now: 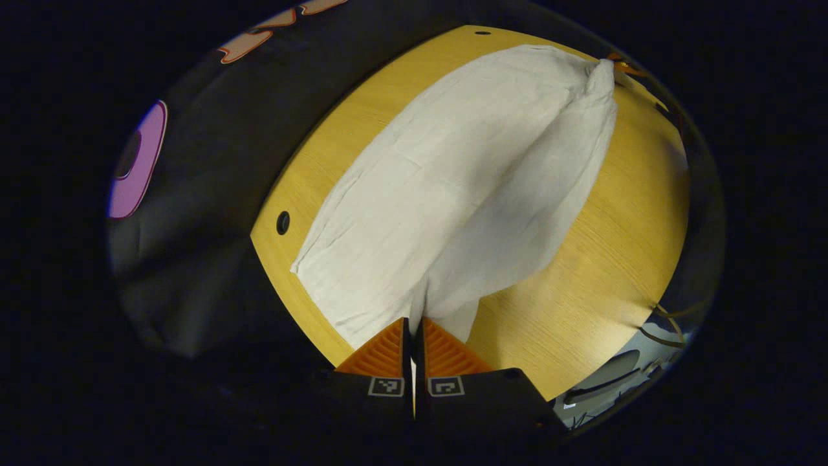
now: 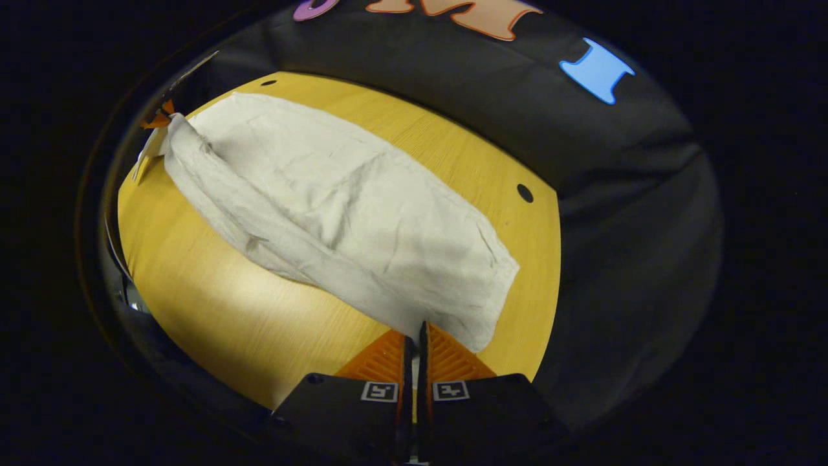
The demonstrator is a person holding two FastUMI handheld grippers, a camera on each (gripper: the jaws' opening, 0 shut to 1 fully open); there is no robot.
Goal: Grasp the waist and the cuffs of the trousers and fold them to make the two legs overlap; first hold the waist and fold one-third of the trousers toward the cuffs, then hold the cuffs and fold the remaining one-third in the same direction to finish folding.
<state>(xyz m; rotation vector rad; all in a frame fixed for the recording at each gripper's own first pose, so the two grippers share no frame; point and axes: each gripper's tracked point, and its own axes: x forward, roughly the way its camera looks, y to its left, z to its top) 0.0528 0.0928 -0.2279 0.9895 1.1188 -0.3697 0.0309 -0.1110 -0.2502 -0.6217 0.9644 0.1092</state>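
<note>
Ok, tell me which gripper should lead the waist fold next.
Neither stands out: left gripper and right gripper are each shut on opposite ends of the trousers, and which end is the waist is unclear.

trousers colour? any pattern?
Plain off-white trousers, no pattern visible, on the yellow wooden table. Best in the right gripper view.

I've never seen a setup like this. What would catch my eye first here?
A long pale pair of trousers stretches across a round yellow wooden table, partly lifted into a ridge. At each end a hand-held gripper pinches the cloth shut: the left hand-held gripper and the right hand-held gripper.
</note>
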